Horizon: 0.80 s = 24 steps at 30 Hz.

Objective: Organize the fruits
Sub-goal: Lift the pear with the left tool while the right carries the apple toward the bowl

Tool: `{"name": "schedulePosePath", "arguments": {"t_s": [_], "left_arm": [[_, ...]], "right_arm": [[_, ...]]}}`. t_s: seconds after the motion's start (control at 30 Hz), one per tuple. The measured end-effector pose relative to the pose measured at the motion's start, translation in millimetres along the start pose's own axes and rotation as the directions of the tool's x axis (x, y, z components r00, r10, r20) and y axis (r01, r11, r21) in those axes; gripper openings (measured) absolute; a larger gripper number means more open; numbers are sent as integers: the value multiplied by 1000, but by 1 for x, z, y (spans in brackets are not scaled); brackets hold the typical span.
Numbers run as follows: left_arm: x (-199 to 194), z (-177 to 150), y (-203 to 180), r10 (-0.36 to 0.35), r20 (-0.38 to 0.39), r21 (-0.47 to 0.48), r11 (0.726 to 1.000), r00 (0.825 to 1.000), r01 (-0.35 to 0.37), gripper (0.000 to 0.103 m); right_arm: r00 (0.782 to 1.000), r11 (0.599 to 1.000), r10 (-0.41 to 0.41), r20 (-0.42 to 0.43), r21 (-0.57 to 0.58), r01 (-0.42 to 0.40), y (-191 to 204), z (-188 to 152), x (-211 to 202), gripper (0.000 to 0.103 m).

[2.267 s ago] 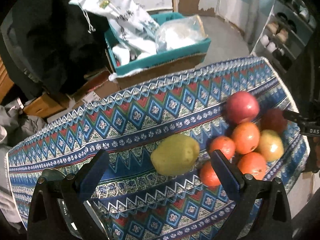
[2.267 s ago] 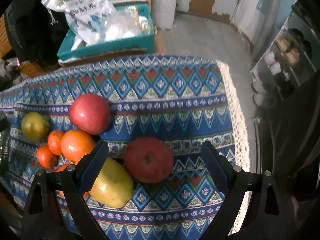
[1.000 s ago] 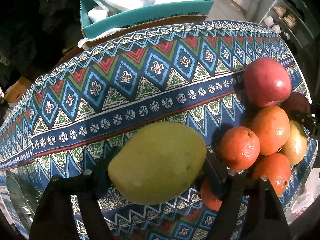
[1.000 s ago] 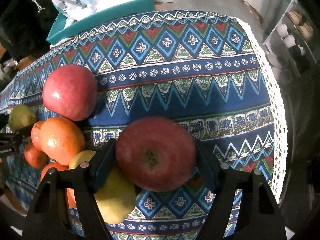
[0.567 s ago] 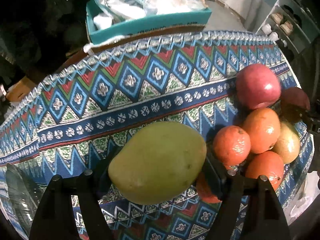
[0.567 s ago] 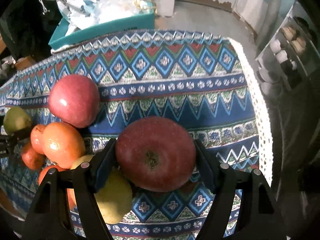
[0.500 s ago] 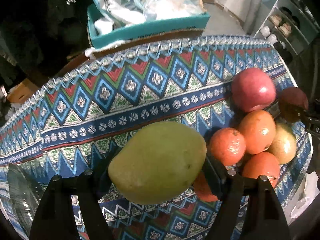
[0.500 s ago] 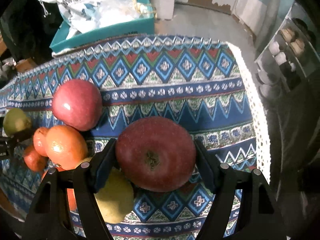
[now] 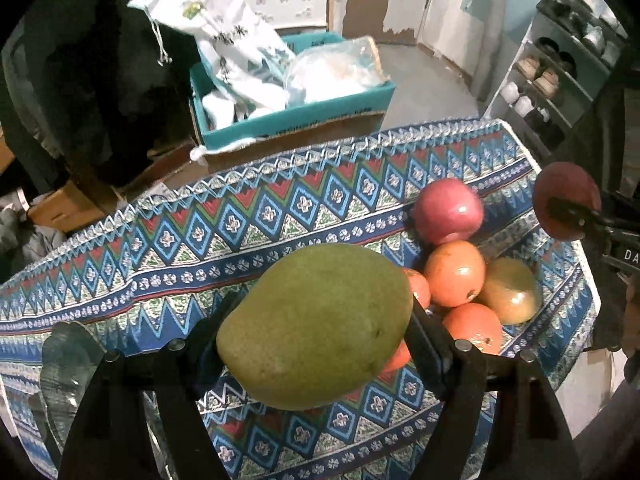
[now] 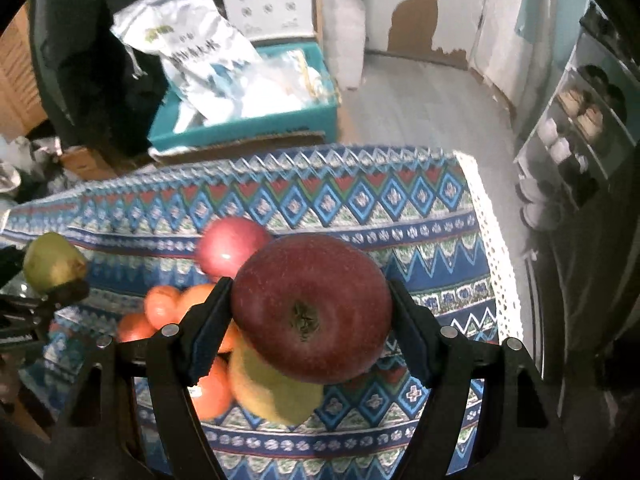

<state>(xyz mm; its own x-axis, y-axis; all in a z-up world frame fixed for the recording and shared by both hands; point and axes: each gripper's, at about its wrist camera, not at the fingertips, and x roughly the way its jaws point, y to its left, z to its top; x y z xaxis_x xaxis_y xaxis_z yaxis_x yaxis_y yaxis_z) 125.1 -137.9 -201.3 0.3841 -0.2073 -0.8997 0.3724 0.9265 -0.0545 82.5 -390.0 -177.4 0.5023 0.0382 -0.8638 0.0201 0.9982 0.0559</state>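
while left gripper (image 9: 316, 330) clamps mango (image 9: 316, 326), right view shows apple (image 10: 312, 312) (stem-end up)

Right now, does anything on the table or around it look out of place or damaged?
Nothing on the patterned cloth looks spilled or askew; the fruit pile sits together. The one oddity is the back wall, where paint has peeled off in a brown patch.

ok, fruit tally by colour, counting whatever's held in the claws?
Dark red round apple: 1
Pink-red round apple: 1
Round orange citrus fruits: 4
Green oval mango: 1
Yellow-green oval fruit: 1
Total: 8
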Motion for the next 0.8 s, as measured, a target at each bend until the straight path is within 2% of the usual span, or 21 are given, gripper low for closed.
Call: {"name": "schedulePosePath", "arguments": {"t_s": [0.43, 0.8], "left_arm": [[-66, -11, 11, -17, 102, -27, 999, 995, 19, 79], [-110, -30, 41, 34, 173, -76, 997, 984, -21, 80]], "right_arm": [[988, 995, 82, 133, -70, -73, 43, 10, -63, 75], [977, 984, 139, 161, -133, -118, 84, 15, -84, 75]]}}
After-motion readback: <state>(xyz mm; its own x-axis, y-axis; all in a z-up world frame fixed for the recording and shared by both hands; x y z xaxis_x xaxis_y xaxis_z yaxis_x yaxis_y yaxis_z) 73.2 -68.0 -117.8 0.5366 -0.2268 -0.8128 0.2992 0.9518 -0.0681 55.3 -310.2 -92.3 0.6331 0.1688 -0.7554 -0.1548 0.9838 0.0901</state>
